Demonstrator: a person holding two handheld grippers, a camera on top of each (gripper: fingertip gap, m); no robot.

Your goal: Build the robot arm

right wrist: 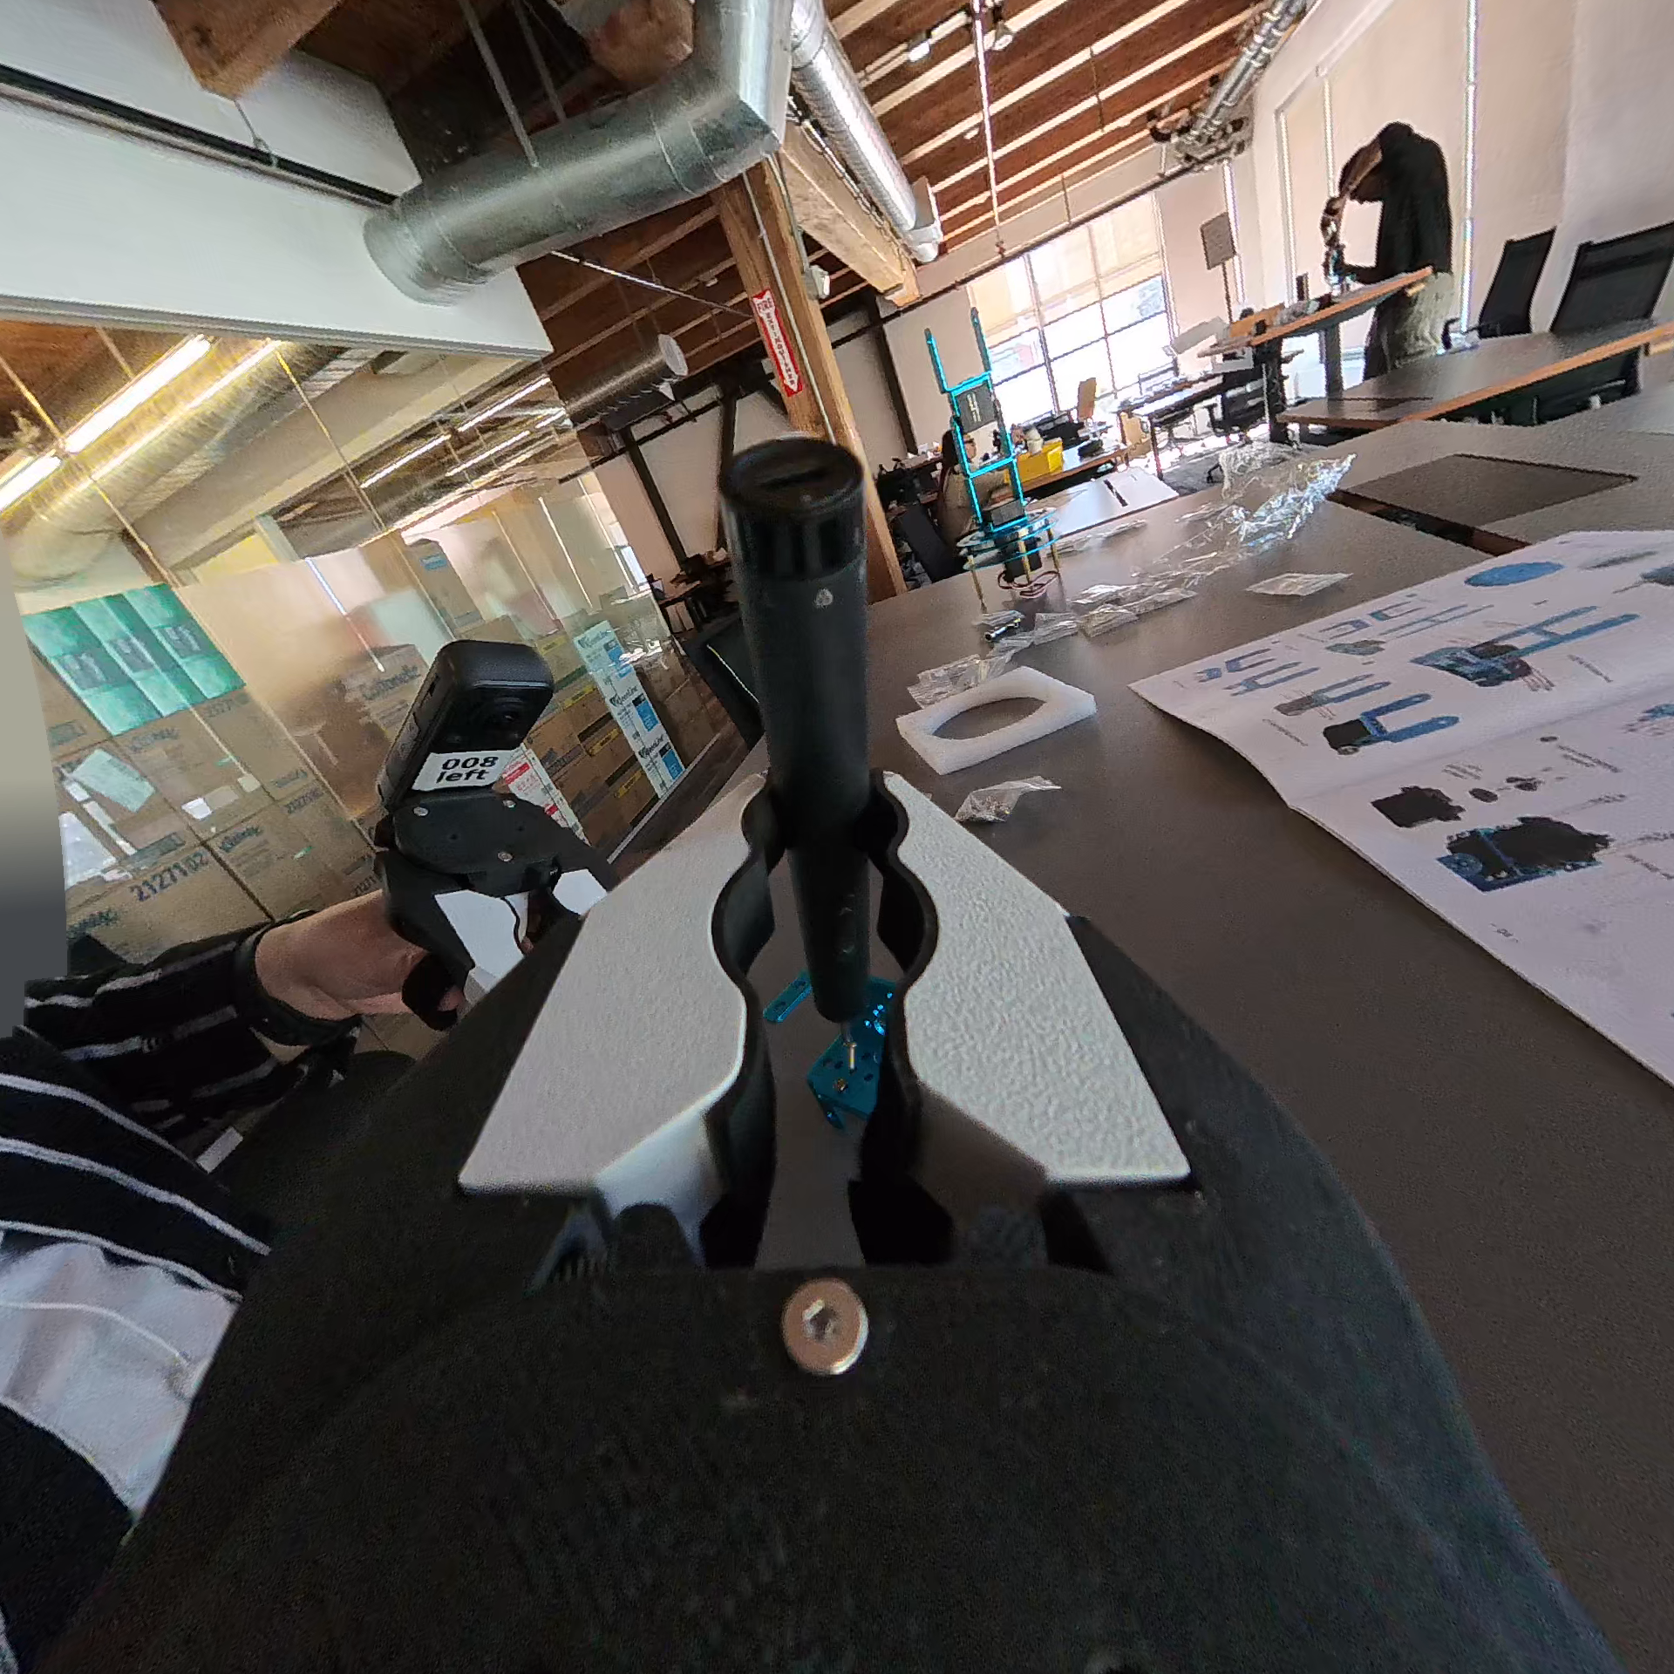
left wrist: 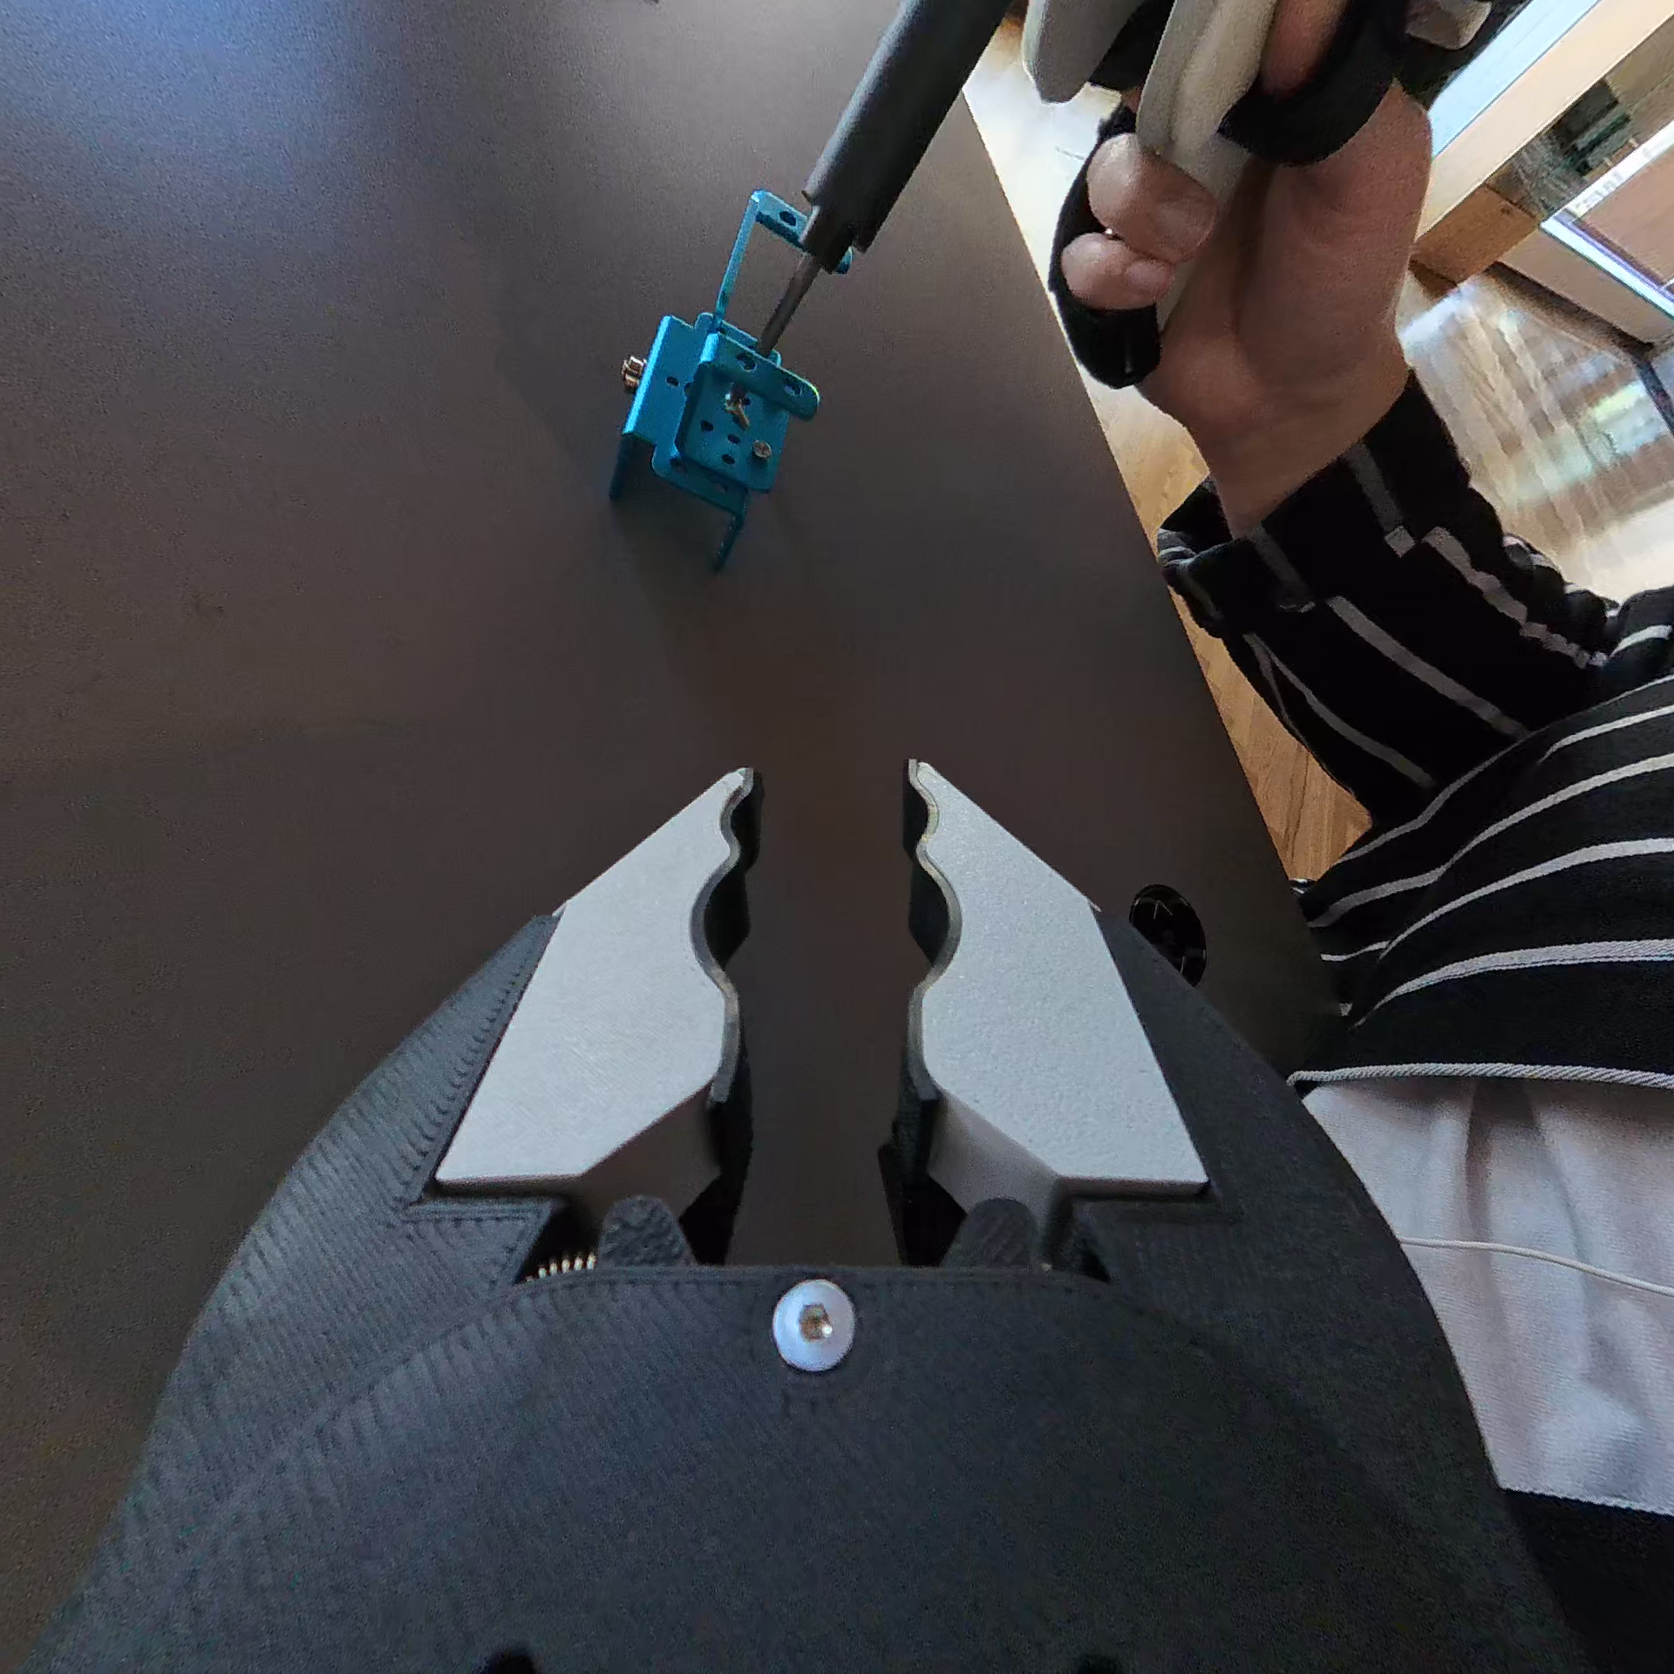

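My right gripper (right wrist: 826, 802) is shut on a black powered screwdriver (right wrist: 806, 688), held upright. Its bit comes down onto a brass screw (right wrist: 851, 1051) in a blue perforated metal bracket assembly (right wrist: 856, 1073) that stands on the dark table (right wrist: 1223, 1132). In the left wrist view the screwdriver (left wrist: 874, 136) slants down from the top into the same bracket assembly (left wrist: 716, 426). My left gripper (left wrist: 829, 788) is open and empty, hovering over the table well short of the bracket. A hand (left wrist: 1268, 299) holds the right gripper's handle.
A printed instruction sheet (right wrist: 1449, 770) lies at the right. A white foam frame (right wrist: 996, 716), small bags of hardware (right wrist: 1005, 802) and a blue tower assembly (right wrist: 992, 507) sit farther back. The table edge (left wrist: 1087, 408) runs along the right. A person (right wrist: 1404, 245) stands far off. Spacing between my two grippers at the tips: around 15 cm.
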